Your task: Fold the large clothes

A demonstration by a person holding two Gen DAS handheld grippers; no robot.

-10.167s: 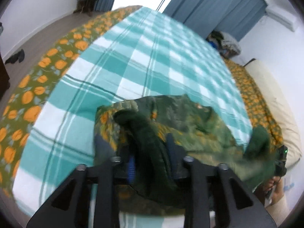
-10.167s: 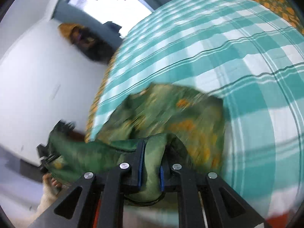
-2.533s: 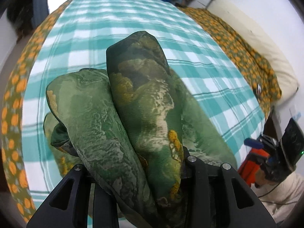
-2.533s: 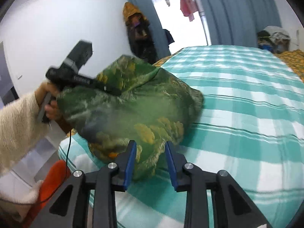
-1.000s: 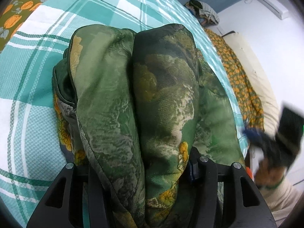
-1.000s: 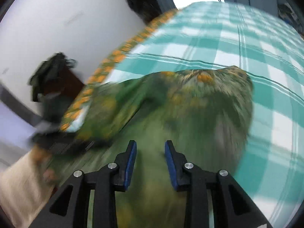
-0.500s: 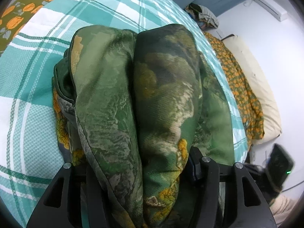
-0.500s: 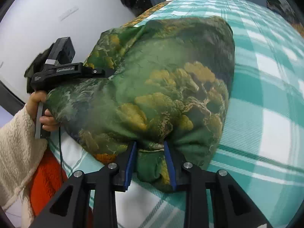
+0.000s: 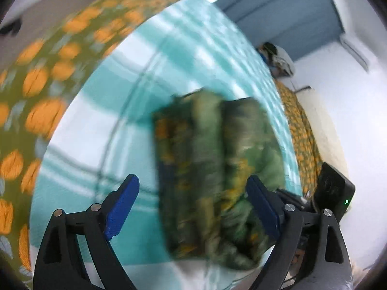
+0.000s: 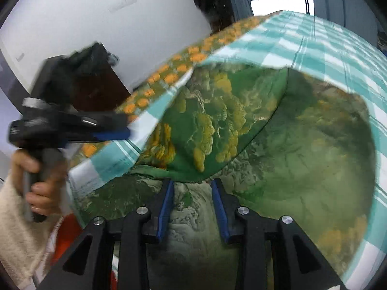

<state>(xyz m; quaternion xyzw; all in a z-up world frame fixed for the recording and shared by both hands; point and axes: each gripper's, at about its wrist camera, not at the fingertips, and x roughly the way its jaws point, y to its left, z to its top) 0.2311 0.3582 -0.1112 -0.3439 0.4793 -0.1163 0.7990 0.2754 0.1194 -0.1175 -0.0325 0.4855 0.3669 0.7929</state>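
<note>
A folded green garment with yellow-orange print (image 9: 212, 169) lies on the teal checked blanket (image 9: 169, 60), blurred in the left wrist view. My left gripper (image 9: 193, 205) is drawn back from it; its jaws are opening wide, and the bundle sits between them untouched. The right wrist view shows the left gripper (image 10: 121, 126) off the garment's left edge, held by a hand (image 10: 36, 181). My right gripper (image 10: 193, 193) hovers low over the garment (image 10: 302, 145). Its jaws are opening slightly, with flat fabric showing between the pads and no pinch visible.
An orange-flowered sheet (image 9: 43, 77) borders the blanket (image 10: 314, 36). Blue curtains (image 9: 290, 12) and a heap of clothes (image 9: 278, 58) are beyond the bed. A dark wooden cabinet (image 10: 96, 84) stands against the white wall. A cream sleeve (image 10: 17, 229) and something orange (image 10: 65, 236) are near the bed's corner.
My left gripper let go of the garment, spread its jaws and pulled back. My right gripper slid forward over the garment, which now lies flatter on the blanket.
</note>
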